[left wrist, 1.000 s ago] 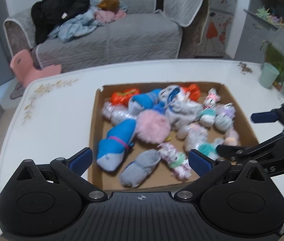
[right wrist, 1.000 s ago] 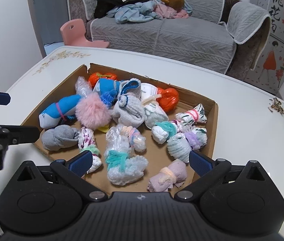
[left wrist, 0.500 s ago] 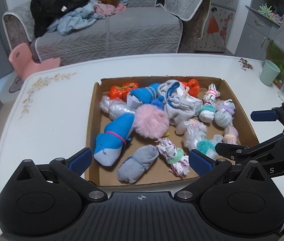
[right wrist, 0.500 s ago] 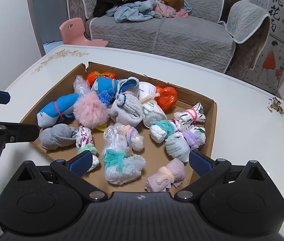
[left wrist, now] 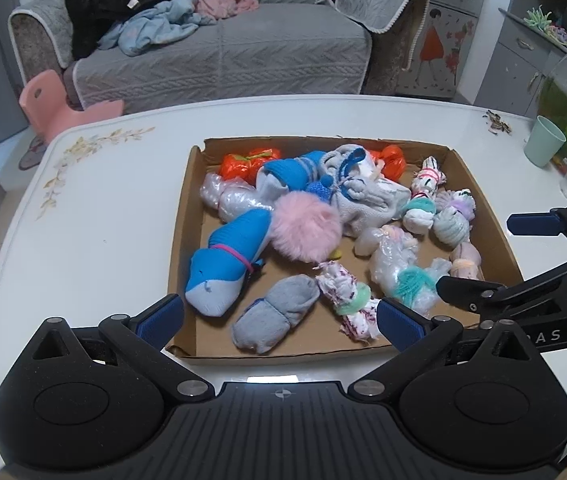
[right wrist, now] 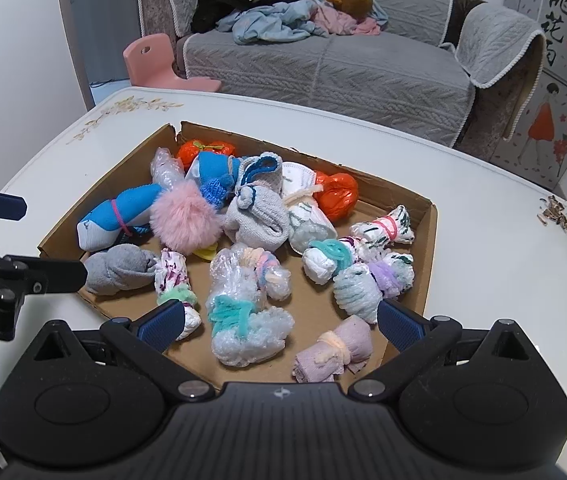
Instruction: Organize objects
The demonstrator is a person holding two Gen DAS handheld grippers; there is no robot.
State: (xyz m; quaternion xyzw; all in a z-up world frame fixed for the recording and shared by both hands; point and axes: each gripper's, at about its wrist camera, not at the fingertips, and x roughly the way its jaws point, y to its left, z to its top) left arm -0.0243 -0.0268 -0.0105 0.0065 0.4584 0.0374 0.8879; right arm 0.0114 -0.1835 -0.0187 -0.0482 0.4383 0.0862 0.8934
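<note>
With both the left gripper (left wrist: pixel 279 318) and right gripper (right wrist: pixel 281 320) spread and empty at the near edge of the cardboard tray (left wrist: pixel 479 196) on the surface, lower one squarely over a single near-edge bundle, probably the grey sock roll (left wrist: pixel 275 312), before closing.

- Home living rm, lived-in.
- Grey quilted sofa (left wrist: pixel 219 48) w/ heap of clothes (left wrist: pixel 135 12) dumped on it.
- Small pink kids' chair (right wrist: pixel 159 64) on floor beside sofa.
- White table (left wrist: pixel 95 216) w/ floral print, mint cup (left wrist: pixel 543 141) on it.
- Wall decal (right wrist: pixel 541 120) of girl in red dress, flowers.
</note>
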